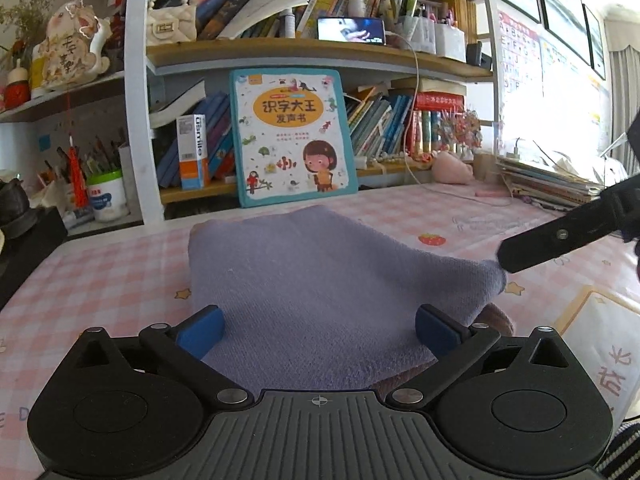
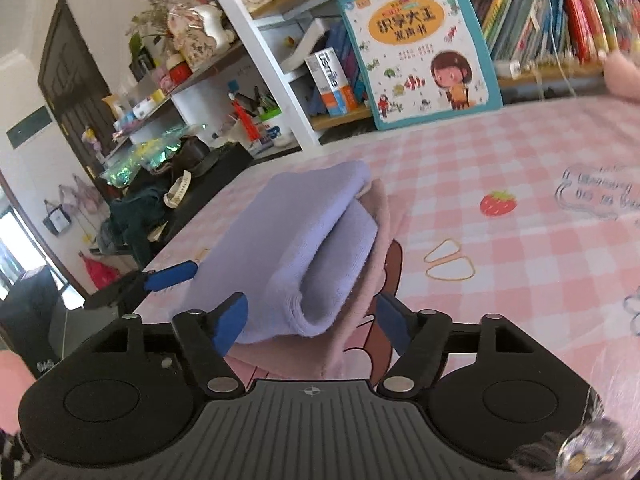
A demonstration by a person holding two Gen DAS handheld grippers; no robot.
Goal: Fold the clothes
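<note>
Lavender garment [image 1: 304, 280]: a soft knit piece, folded over on itself, lying straight ahead of your left gripper and reaching back between its fingers; from your right gripper [image 2: 310, 322] you see its rolled, doubled edge [image 2: 320, 280] pointing at you.
Pink garment [image 2: 372, 248]: lies under the lavender one, showing along its right edge in the right wrist view, and peeking out at the near right corner [image 1: 498, 318] in the left wrist view.
Left gripper [image 1: 319, 330]: your jaws stand wide, blue pads [image 1: 200, 330] either side of the lavender cloth's near end, closed on nothing.
Right gripper: your jaws are spread wide here too, the folded edge sitting between the blue pads [image 2: 230, 322] without being pinched. In the left wrist view, one black finger [image 1: 560, 240] comes in from the right, its tip touching the cloth's far right corner.
Tablecloth [image 2: 500, 152]: pink and white check with a strawberry print [image 2: 498, 202], spread beneath both garments and beyond your tools.
Rubber bands [image 2: 448, 262]: two tan loops on the cloth, ahead and right of your right gripper, apart from the garments.
Picture book [image 1: 292, 136]: teal-edged children's book propped upright against the shelves, straight beyond the garment.
Bookshelf [image 1: 320, 52]: crowded with books, behind the picture book.
</note>
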